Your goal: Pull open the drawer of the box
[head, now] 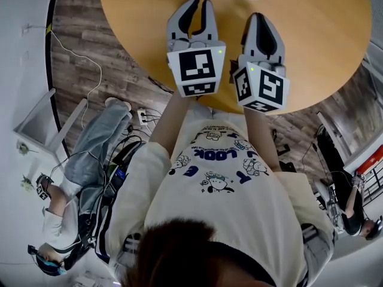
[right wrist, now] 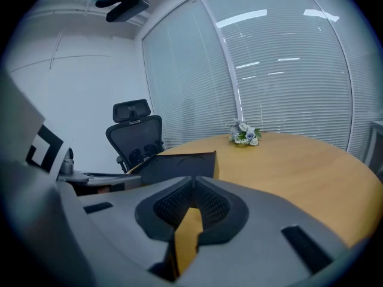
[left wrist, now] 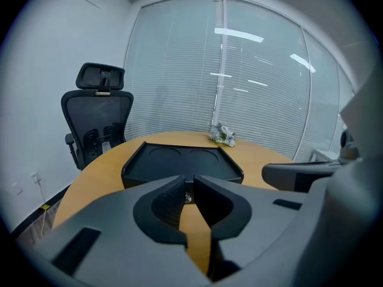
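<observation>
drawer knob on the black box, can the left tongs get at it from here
Probably yes: the knob sits straight ahead of the left tongs on the black box, with only bare table between. The tongs look shut, so they would need opening first.

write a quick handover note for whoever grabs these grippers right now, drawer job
Left gripper: jaws together, holding nothing, in the air short of the box and pointed at its front.
Right gripper: jaws together, empty, beside the left one, with the box off to its left.
Box: on the round table, ahead of both grippers; neither touches it.
Done: nothing that shows. The box front is mostly behind the jaws, and no drawer is seen pulled out.
Left: open one gripper's jaws, reach the front, grip the drawer, pull it toward you.
</observation>
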Motion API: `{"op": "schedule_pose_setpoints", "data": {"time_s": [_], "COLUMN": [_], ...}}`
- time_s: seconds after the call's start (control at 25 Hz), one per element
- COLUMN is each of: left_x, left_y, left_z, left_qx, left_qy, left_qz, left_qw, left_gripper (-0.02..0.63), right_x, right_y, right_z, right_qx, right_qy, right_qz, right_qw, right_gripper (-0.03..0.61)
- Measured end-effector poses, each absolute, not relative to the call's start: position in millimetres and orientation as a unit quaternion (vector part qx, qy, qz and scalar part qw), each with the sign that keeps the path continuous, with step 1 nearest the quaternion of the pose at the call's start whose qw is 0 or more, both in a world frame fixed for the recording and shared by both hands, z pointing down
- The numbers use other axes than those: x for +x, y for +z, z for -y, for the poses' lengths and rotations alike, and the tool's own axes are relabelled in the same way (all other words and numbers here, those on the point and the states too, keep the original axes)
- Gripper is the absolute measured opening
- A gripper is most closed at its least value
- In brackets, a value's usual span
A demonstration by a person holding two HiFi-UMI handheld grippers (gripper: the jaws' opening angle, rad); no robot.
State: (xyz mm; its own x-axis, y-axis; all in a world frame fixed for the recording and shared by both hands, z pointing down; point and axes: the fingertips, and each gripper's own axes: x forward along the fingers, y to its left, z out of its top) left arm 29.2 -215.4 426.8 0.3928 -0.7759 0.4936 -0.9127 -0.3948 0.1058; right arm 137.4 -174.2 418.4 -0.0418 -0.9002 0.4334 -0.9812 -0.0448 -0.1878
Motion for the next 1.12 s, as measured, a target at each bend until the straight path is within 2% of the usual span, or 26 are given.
{"op": "schedule_pose_setpoints", "data": {"time_s": [0.6, 1.12], "left_x": [30.8, 33.2], "left_y": [465.0, 491.6], "left_z": [228.1, 233.0], "left_qx": [0.802, 0.802], "left_qy": [0.213, 0.23], "left_qz": [0.513, 0.493], "left_qw": [0.218, 0.245], "left_gripper": [0.035, 0.105], "right_x": [144.3, 143.8], "right_y": [435.2, 451.2], "right_z": [179.4, 180.8], "right_qx": [0.691, 0.691], "right_qy": [0.244, 0.26], "right_qz": [0.674, 0.667], "right_qw": [0.093, 0.099], "right_gripper": [0.038, 0.037]}}
